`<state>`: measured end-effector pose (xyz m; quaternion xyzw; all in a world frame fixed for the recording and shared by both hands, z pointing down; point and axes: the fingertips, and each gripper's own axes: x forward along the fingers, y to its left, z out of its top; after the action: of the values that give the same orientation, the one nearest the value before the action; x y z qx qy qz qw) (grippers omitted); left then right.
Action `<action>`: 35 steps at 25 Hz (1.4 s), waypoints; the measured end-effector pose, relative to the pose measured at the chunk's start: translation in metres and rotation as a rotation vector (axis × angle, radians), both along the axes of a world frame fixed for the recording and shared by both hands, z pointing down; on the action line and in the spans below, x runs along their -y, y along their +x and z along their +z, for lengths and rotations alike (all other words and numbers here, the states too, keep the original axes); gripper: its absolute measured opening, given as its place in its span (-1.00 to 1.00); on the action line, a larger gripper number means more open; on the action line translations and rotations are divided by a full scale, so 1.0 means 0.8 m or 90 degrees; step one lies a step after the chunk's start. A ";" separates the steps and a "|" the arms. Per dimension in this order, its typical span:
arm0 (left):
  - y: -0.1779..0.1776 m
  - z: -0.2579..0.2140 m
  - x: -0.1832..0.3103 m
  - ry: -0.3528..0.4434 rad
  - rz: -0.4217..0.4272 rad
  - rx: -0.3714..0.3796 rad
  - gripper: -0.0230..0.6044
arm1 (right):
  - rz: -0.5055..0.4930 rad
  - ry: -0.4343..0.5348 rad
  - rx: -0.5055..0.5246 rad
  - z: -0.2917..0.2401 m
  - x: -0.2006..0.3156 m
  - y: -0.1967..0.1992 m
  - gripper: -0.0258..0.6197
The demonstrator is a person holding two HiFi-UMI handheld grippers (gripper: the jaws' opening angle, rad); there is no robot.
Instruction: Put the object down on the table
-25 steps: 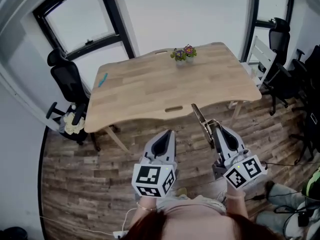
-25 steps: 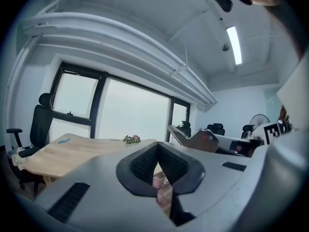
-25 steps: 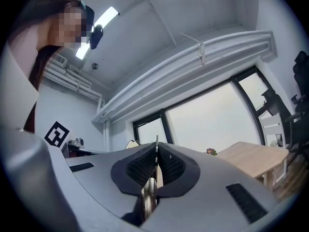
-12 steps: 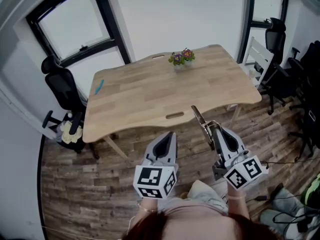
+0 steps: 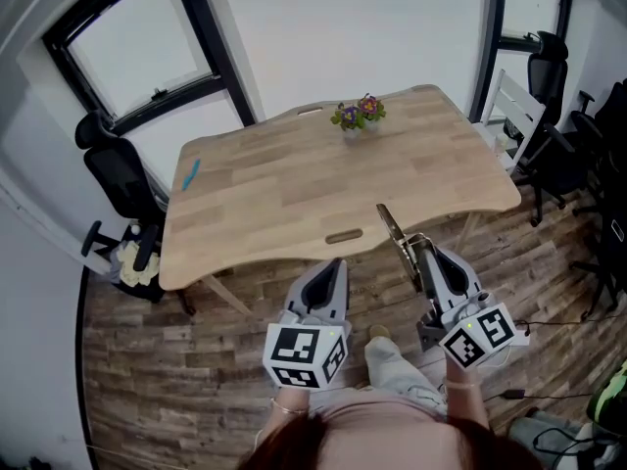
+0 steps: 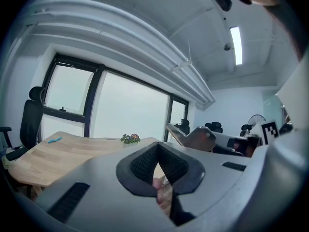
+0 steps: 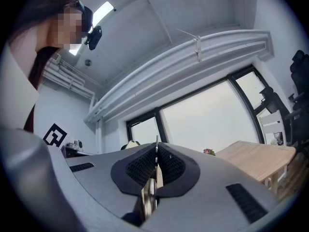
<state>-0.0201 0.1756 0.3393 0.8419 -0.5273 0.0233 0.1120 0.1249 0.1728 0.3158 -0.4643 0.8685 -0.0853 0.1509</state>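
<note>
The table point(image 5: 284, 184) has been brought nearer, so the metal tool point(image 5: 390, 226) pinched in the right gripper point(image 5: 424, 255) may soon be laid down; the left gripper point(image 5: 332, 268) is pressed together, empty.

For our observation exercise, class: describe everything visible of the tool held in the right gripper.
The metal tool is thin, flat and dull grey, with a long narrow end and a rivet in its wider part. The right gripper is shut on it, edge-on. It juts forward toward the near edge of the wooden table, apparently touching nothing else.
</note>
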 end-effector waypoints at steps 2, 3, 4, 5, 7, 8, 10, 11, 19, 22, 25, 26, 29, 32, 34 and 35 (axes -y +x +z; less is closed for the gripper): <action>0.002 0.000 0.016 0.000 0.001 0.002 -0.92 | -0.001 -0.001 0.001 0.001 0.016 0.000 -0.91; 0.003 -0.001 0.024 0.000 0.001 0.002 -0.92 | -0.002 -0.002 0.001 0.000 0.024 0.001 -0.91; 0.004 -0.002 0.032 0.001 0.000 0.002 -0.92 | -0.004 -0.002 0.001 0.000 0.031 0.001 -0.91; 0.006 -0.004 0.040 0.001 0.000 0.003 -0.92 | -0.005 -0.002 0.001 -0.001 0.040 0.002 -0.91; 0.009 -0.005 0.057 0.002 0.000 0.003 -0.92 | -0.008 -0.002 0.001 -0.002 0.056 0.003 -0.91; 0.011 -0.006 0.065 0.002 0.000 0.003 -0.92 | -0.010 -0.002 0.000 -0.002 0.064 0.004 -0.91; 0.014 -0.005 0.080 0.001 -0.001 0.003 -0.92 | -0.013 -0.003 -0.001 -0.001 0.079 0.006 -0.91; 0.016 -0.005 0.087 0.001 -0.002 0.004 -0.92 | -0.015 -0.003 -0.001 -0.001 0.086 0.007 -0.91; 0.033 -0.008 0.148 0.001 -0.018 0.007 -0.92 | -0.033 -0.003 -0.004 -0.003 0.150 0.022 -0.91; 0.037 -0.005 0.169 -0.001 -0.028 0.007 -0.92 | -0.042 -0.002 -0.005 -0.002 0.174 0.026 -0.91; 0.041 -0.004 0.189 -0.002 -0.040 0.008 -0.92 | -0.055 -0.001 -0.008 -0.001 0.197 0.029 -0.91; 0.042 -0.004 0.196 -0.002 -0.045 0.009 -0.92 | -0.060 -0.001 -0.009 0.000 0.204 0.030 -0.91; 0.045 -0.003 0.215 0.001 -0.060 0.012 -0.92 | -0.077 0.000 -0.008 0.003 0.226 0.031 -0.91; 0.044 0.002 0.227 -0.005 -0.078 0.017 -0.92 | -0.095 -0.001 -0.008 0.007 0.245 0.030 -0.91; 0.042 0.006 0.231 -0.012 -0.088 0.020 -0.92 | -0.106 -0.004 -0.008 0.009 0.255 0.026 -0.91; 0.041 0.007 0.234 -0.016 -0.092 0.021 -0.92 | -0.111 -0.005 -0.010 0.011 0.260 0.024 -0.91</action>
<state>0.0129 -0.0113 0.3452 0.8000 -0.5879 0.0355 0.1149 0.1444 -0.0353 0.3246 -0.3885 0.9063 -0.0984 0.1343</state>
